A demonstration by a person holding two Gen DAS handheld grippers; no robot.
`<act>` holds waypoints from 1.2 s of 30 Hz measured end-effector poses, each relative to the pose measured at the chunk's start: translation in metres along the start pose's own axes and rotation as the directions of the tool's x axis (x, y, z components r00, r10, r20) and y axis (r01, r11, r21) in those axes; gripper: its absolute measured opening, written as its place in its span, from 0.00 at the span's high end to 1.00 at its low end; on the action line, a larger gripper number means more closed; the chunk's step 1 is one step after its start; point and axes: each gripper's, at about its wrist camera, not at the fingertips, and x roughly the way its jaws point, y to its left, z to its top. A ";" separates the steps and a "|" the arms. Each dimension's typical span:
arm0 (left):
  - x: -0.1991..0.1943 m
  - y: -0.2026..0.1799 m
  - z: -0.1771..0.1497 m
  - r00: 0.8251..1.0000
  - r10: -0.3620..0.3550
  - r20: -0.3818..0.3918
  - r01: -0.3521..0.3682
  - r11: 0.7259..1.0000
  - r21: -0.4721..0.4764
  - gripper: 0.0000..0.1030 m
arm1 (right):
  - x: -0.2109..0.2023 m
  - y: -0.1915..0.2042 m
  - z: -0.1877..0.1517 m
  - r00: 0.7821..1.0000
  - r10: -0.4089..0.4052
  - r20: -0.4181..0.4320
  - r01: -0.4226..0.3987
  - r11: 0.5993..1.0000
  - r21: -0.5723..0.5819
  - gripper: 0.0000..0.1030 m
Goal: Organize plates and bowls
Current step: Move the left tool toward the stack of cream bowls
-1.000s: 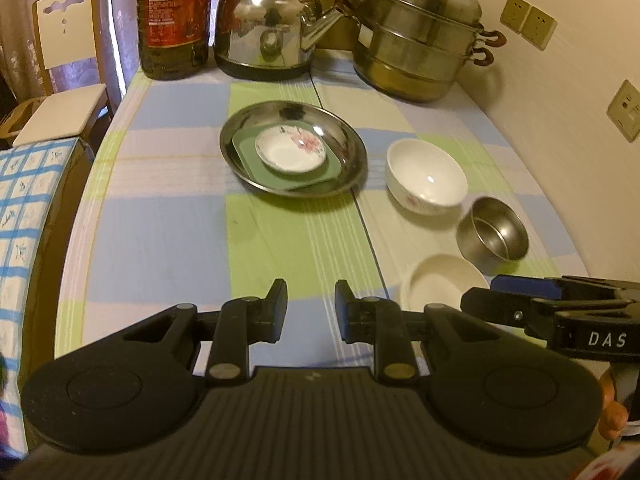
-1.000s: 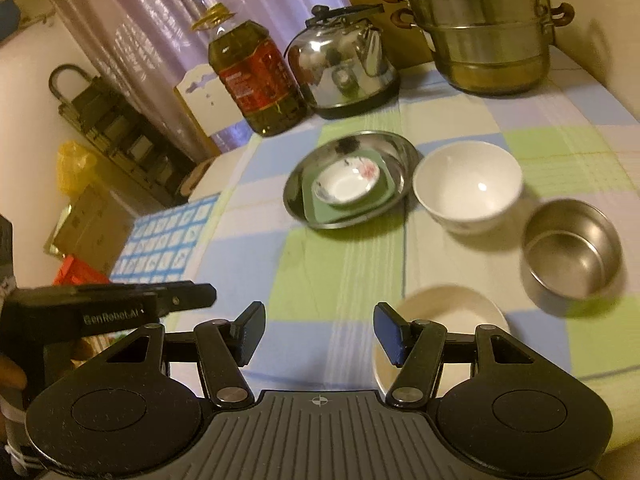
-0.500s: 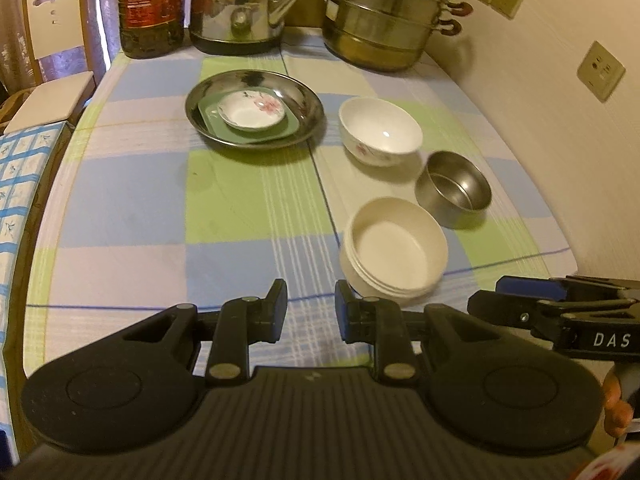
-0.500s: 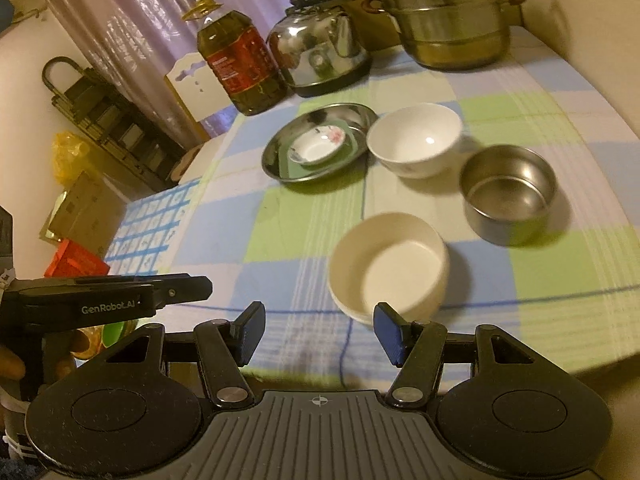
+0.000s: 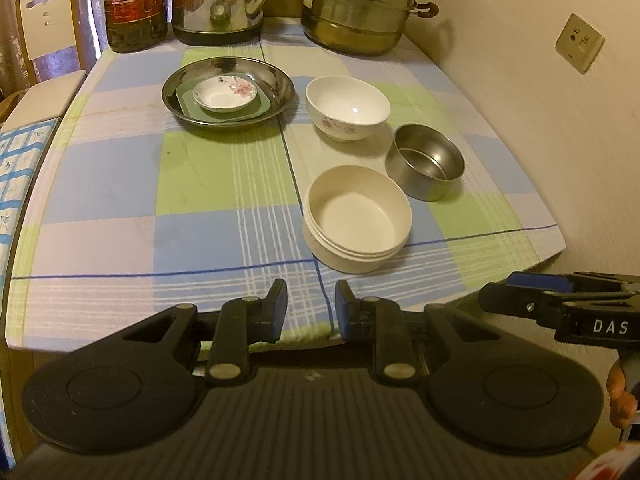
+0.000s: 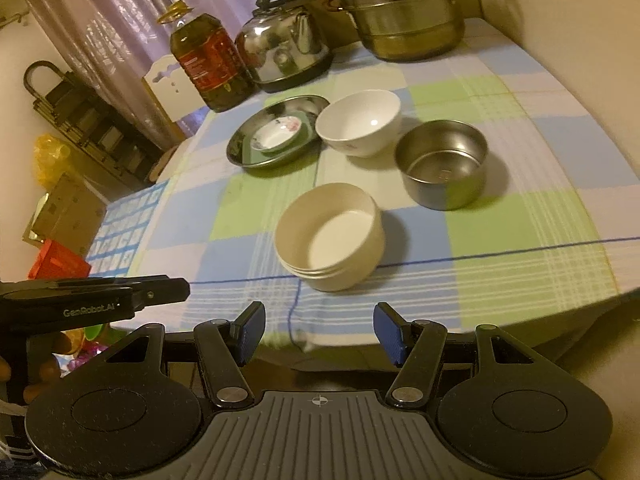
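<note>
A stack of cream bowls stands near the table's front edge. Behind it are a white flowered bowl and a steel bowl. A steel plate holds a green square dish with a small flowered saucer on top. My left gripper hangs open and empty over the front edge. My right gripper is open wider, empty, and off the front edge; the left gripper's tip shows beside it.
An oil bottle, a kettle and a stacked steamer pot line the back of the checked tablecloth. A wall bounds the right side. A white chair stands at the left.
Both grippers have drawn back from the dishes toward the table's front edge, so the whole cream bowl stack and the front edge came into view. Their jaws kept the same gaps.
</note>
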 end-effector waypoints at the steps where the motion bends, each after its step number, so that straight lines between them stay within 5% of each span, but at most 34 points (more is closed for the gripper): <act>1: 0.000 -0.002 -0.001 1.000 0.001 0.000 -0.001 1.000 0.000 0.78 | -0.002 -0.002 -0.001 1.000 -0.004 0.000 0.004 1.000 0.002 0.42; 24: -0.001 -0.005 -0.017 0.999 0.052 0.009 -0.052 0.998 -0.044 0.78 | -0.017 -0.054 -0.010 0.992 -0.121 0.037 0.114 0.983 0.145 0.42; 28: 0.004 -0.001 -0.014 0.997 0.069 0.022 -0.068 0.997 -0.047 0.72 | -0.014 -0.061 -0.006 0.985 -0.169 0.030 0.161 0.968 0.191 0.42; 36: 0.025 0.005 0.001 0.999 0.031 0.013 -0.031 0.999 -0.025 0.70 | -0.004 -0.063 0.002 0.984 -0.170 0.052 0.156 0.966 0.207 0.42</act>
